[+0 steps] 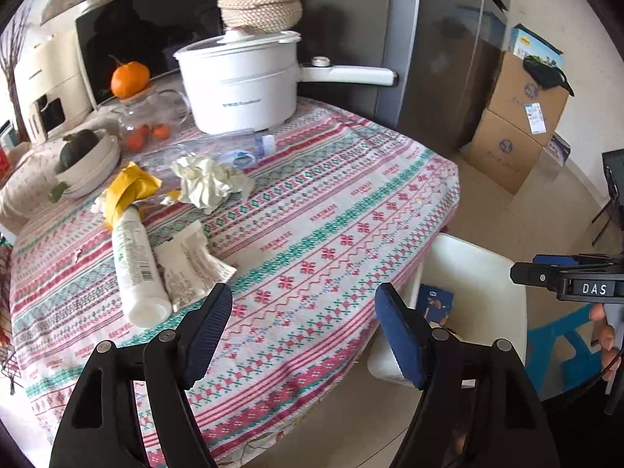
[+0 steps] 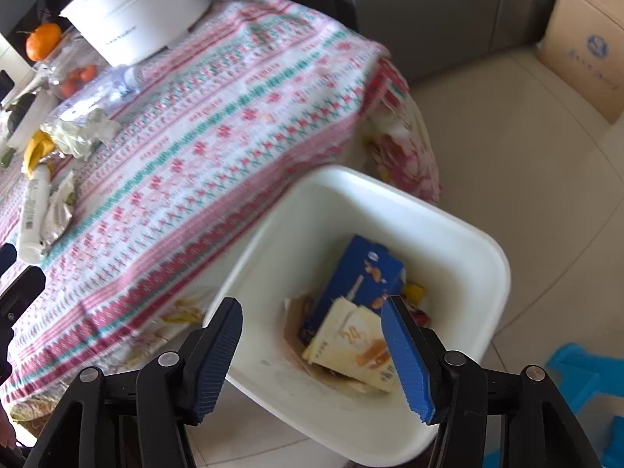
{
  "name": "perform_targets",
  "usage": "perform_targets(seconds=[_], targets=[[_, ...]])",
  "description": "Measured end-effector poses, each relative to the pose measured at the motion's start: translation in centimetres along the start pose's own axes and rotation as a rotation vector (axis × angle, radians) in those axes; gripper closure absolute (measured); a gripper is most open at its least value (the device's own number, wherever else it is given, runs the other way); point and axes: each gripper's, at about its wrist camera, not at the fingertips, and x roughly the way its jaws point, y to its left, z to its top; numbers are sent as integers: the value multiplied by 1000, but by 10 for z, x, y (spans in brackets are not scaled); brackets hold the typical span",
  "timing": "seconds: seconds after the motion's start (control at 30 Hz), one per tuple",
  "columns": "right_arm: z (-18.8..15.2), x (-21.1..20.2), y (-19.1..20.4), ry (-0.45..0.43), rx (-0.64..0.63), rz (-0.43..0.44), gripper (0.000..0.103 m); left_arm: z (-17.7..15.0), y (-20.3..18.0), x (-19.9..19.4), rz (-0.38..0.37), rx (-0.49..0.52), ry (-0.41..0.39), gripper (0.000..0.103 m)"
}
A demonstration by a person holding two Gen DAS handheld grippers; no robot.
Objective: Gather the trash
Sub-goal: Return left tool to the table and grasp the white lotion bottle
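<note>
Both hand-held grippers stand apart and empty: the right hand-held gripper (image 2: pixel 312 343) over the white bin (image 2: pixel 460 234), the left hand-held gripper (image 1: pixel 304 312) above the tabletop (image 1: pixel 312 214), where white bottle (image 1: pixel 136 265) and crumpled paper (image 1: pixel 206 183) lie.

bin (image 1: pixel 474 269) contents mostly hidden

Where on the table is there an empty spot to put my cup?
The patterned tablecloth is bare between the white cooking pot and the edge near the white trash bin. It is crowded on the left, around the white plastic bottle, torn wrapper and crumpled paper.
</note>
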Motion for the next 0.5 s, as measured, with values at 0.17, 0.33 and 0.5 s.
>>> perform_targets(seconds=[0.17, 0.33, 0.5], targets=[[10, -1, 29, -30, -47, 12, 35, 10, 51, -7, 58, -110, 0, 25], [18, 5, 56, -37, -97, 18, 34, 18, 103, -3, 89, -230, 15, 25], [24, 15, 82, -29, -137, 17, 34, 19, 145, 26, 132, -307, 87, 25]])
